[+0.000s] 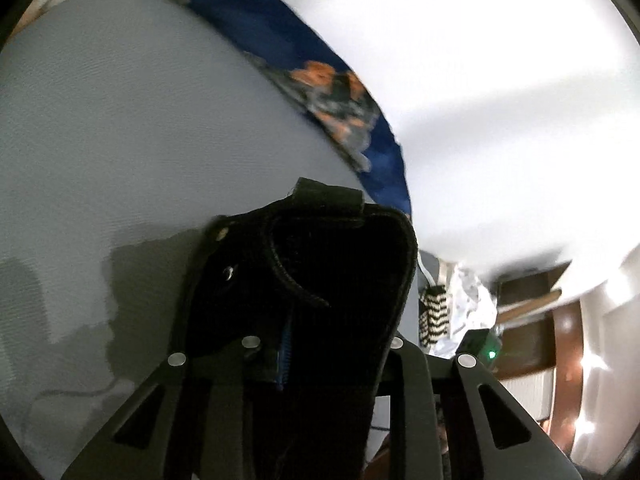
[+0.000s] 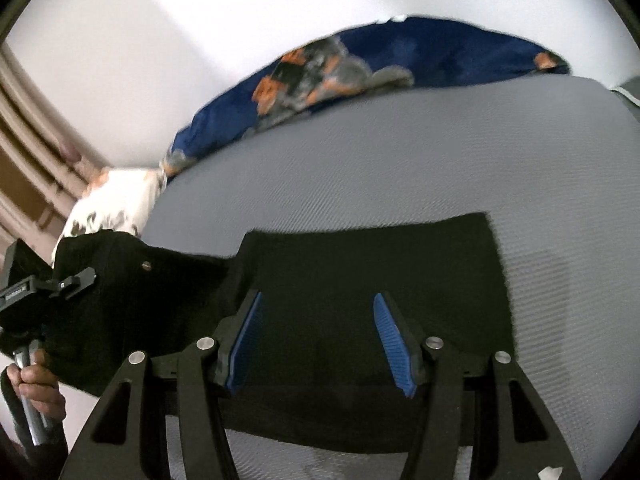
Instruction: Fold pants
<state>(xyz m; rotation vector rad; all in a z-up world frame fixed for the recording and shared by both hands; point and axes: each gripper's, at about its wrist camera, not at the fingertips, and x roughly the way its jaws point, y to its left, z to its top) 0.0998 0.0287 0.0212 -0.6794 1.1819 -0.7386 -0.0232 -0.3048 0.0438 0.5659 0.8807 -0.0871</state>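
Black pants (image 2: 360,256) lie on a grey bed sheet (image 2: 420,152), one part flat and the waist end lifted at the left. My left gripper (image 1: 320,340) is shut on that waist end. The black waistband (image 1: 332,264), with a belt loop and rivets, drapes over its fingers and hides them, apart from a strip of blue pad (image 1: 285,360). The right wrist view shows the same left gripper body (image 2: 24,284) at the left edge, held by a hand (image 2: 36,384). My right gripper (image 2: 318,312) hangs open just above the flat part, nothing between its blue pads (image 2: 390,340).
A dark blue blanket with orange flowers (image 2: 400,60) runs along the far side of the bed against a white wall (image 2: 240,8). A white flowered pillow (image 2: 116,204) lies at the left. Beyond the bed's end are a black-and-white striped cloth (image 1: 434,316) and wooden furniture (image 1: 524,300).
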